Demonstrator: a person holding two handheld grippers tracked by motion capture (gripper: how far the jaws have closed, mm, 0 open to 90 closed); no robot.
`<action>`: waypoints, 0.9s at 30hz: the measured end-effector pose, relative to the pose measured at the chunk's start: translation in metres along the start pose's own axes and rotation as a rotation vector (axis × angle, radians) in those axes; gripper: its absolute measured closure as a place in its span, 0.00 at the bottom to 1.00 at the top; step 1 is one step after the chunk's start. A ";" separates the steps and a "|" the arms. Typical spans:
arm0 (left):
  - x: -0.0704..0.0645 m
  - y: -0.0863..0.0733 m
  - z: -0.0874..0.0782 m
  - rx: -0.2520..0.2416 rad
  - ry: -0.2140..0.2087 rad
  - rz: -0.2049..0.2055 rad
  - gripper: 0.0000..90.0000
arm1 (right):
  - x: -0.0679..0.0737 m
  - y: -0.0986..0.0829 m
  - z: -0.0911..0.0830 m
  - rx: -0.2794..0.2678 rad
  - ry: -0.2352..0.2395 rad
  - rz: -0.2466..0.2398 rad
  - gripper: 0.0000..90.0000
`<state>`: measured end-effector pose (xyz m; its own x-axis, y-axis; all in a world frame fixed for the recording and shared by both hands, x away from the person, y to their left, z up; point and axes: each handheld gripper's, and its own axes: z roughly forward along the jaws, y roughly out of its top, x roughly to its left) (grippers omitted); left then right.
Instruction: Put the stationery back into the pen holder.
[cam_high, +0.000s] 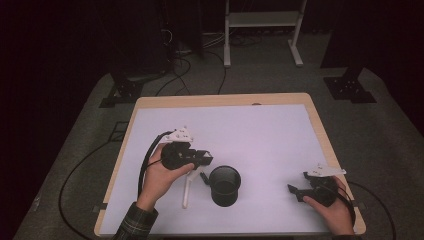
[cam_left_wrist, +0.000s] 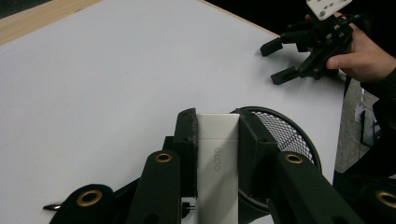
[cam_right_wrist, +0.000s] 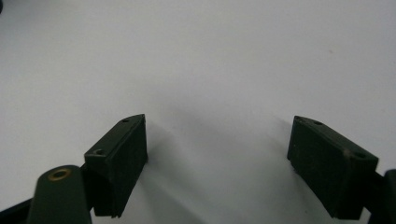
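Note:
My left gripper (cam_high: 204, 160) hovers over the white mat, just left of a black mesh cup (cam_high: 225, 186). In the left gripper view its jaws (cam_left_wrist: 215, 119) are shut on a white flat bar (cam_left_wrist: 217, 172) with faint lettering, and the cup's mesh rim (cam_left_wrist: 287, 135) shows right behind the right jaw. From above, the white bar (cam_high: 187, 192) slants down toward the front edge beside the cup. My right gripper (cam_high: 298, 182) rests low at the mat's front right with nothing between its jaws, also open in its own view (cam_right_wrist: 217, 140) and in the left gripper view (cam_left_wrist: 273, 63).
The white mat (cam_high: 250, 125) covers a wooden table (cam_high: 220, 98). A small dark item (cam_high: 203, 177) lies between the bar and the cup. Cables, black stand feet (cam_high: 350, 90) and a white frame (cam_high: 262, 20) are on the floor beyond the table.

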<state>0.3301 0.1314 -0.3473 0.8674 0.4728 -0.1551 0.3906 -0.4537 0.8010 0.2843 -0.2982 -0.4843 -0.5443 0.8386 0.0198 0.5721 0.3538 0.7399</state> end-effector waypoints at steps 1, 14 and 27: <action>0.000 0.000 0.000 0.000 0.000 0.000 0.79 | 0.000 0.000 0.000 0.000 0.000 0.000 0.21; -0.014 0.012 0.006 -0.013 -0.027 0.047 0.79 | 0.000 0.000 0.000 0.001 0.000 0.001 0.21; -0.025 0.021 0.014 -0.048 -0.065 0.060 0.79 | 0.000 0.000 0.000 0.000 0.001 0.002 0.21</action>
<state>0.3209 0.0998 -0.3344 0.9074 0.3956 -0.1420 0.3238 -0.4424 0.8363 0.2843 -0.2982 -0.4842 -0.5439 0.8389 0.0217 0.5733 0.3525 0.7396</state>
